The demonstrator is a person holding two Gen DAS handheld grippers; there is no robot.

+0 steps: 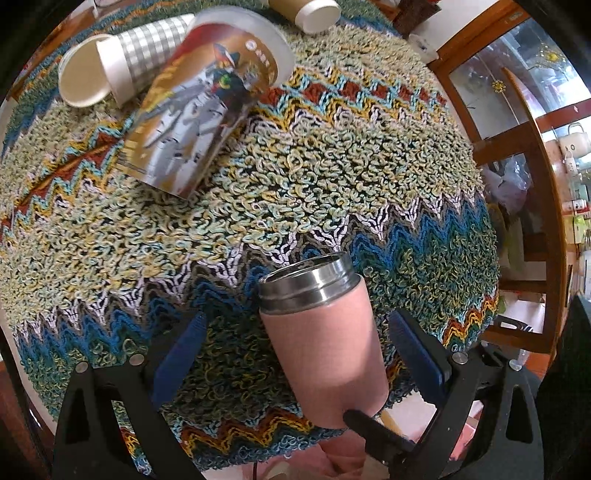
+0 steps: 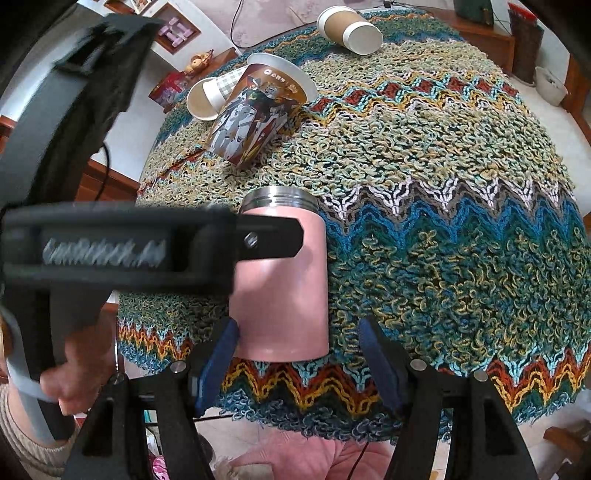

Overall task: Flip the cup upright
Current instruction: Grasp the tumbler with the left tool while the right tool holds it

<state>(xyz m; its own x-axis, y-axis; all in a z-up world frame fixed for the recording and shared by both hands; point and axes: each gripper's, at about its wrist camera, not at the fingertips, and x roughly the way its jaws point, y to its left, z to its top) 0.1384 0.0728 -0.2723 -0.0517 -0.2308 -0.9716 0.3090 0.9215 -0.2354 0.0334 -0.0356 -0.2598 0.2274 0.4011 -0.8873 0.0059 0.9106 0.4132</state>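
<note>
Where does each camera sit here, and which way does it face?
Left wrist: on the left claw, looking over the pink cup lying across the rug; own blue fingers show, open.
Right wrist: on the right claw, facing the same cup's side; own fingers, the left claw and a hand show.
Shared: pink cup, printed cup, checked cup, brown cup.

Tumbler (image 2: 282,280) nearest; paper cups (image 2: 255,110) probably touching, behind.

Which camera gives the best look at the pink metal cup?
The left wrist view: the pink cup shows unobstructed, steel rim and open mouth included. In the right wrist view, the left gripper crosses it, hiding part of its side.
</note>
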